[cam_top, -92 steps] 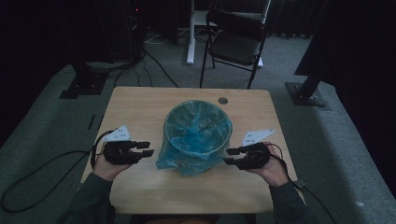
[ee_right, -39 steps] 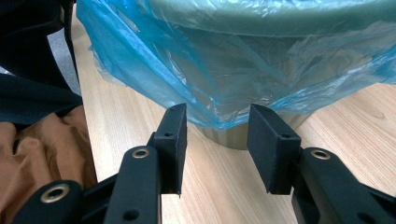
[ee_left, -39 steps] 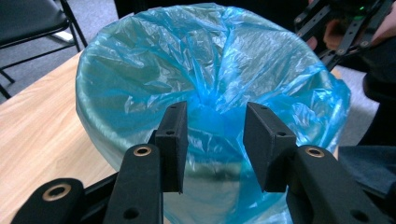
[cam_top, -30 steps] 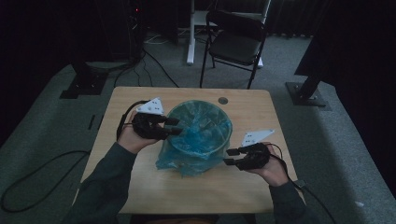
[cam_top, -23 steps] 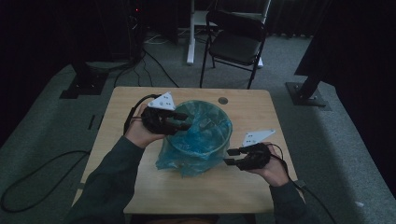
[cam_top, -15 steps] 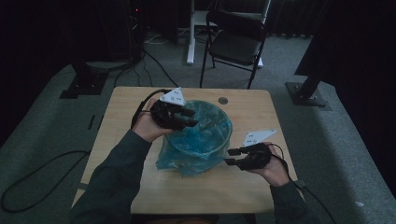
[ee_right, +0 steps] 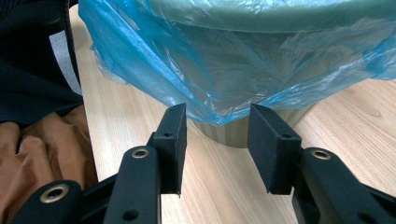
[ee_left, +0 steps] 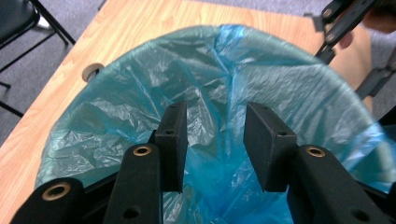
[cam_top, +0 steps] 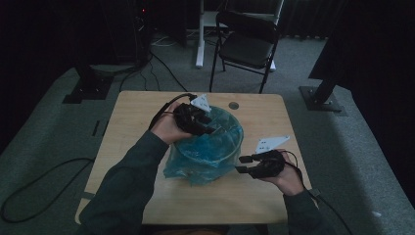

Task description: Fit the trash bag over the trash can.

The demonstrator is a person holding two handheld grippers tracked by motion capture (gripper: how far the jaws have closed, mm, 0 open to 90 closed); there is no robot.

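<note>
Round bin at middle of worktop, lined with crinkled blue bag folded over rim, hanging loose outside. Left gripper above bin mouth, jaws open, empty. Right gripper beside bin, jaws open, empty.

A thin, glossy, crinkled blue plastic bag lines a matt, ribbed bin. The surface is smooth pale wood grain; the fingers are matt black plastic.
</note>
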